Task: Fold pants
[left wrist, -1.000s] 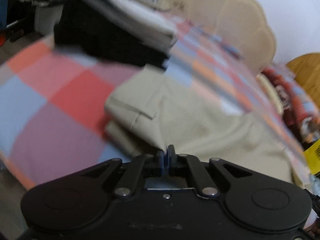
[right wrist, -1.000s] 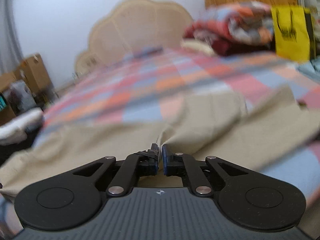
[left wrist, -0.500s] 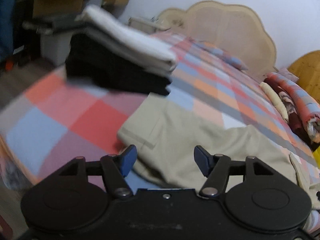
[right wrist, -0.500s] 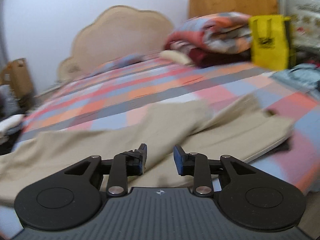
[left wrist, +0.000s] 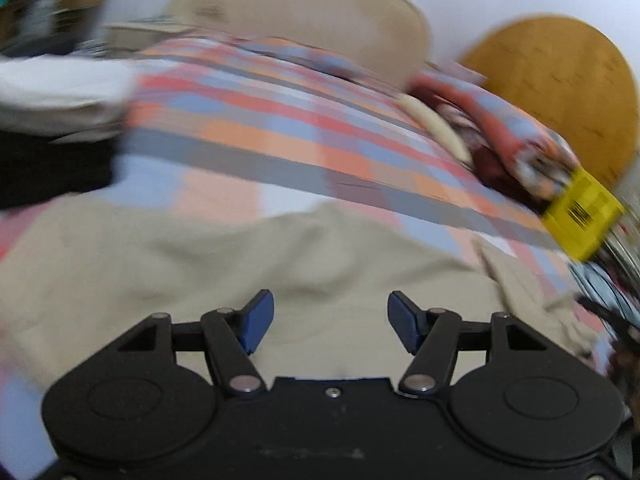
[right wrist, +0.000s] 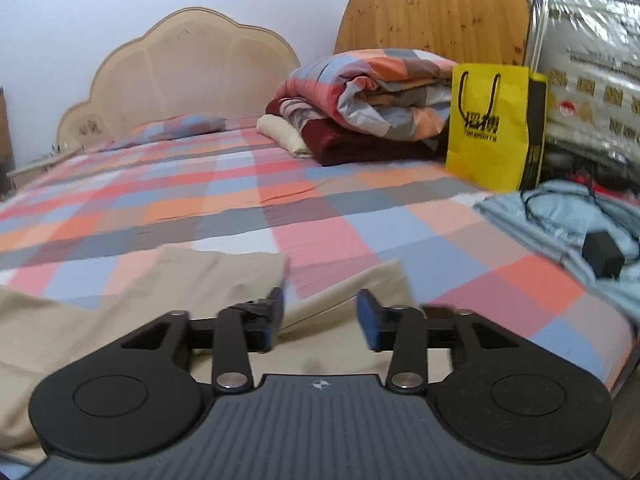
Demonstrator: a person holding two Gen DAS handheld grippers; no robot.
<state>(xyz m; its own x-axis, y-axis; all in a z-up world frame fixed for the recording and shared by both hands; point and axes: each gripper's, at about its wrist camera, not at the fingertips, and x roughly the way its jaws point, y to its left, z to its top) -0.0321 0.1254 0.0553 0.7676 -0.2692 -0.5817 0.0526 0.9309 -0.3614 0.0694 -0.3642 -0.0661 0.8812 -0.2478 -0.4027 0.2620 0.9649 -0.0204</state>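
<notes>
Left gripper (left wrist: pixel 330 317): jaws apart, nothing between the blue pads (left wrist: pixel 256 320); it has just been opening. It hangs over the beige pants (left wrist: pixel 200 264), not touching the cloth.

Right gripper (right wrist: pixel 319 317): jaws wide apart, empty, and just opened further. It sits above the two leg ends of the pants (right wrist: pixel 224 276).

The pants lie spread flat along the near edge of the bed (right wrist: pixel 360 220), on its checked cover. Toward the headboard (right wrist: pixel 188 68) lies a pillow (right wrist: pixel 180 126). At the far right corner are folded blankets (right wrist: pixel 368 96) and a yellow bag (right wrist: pixel 488 124). A stack of folded clothes (left wrist: pixel 56 120) lies at the left edge, blurred.
</notes>
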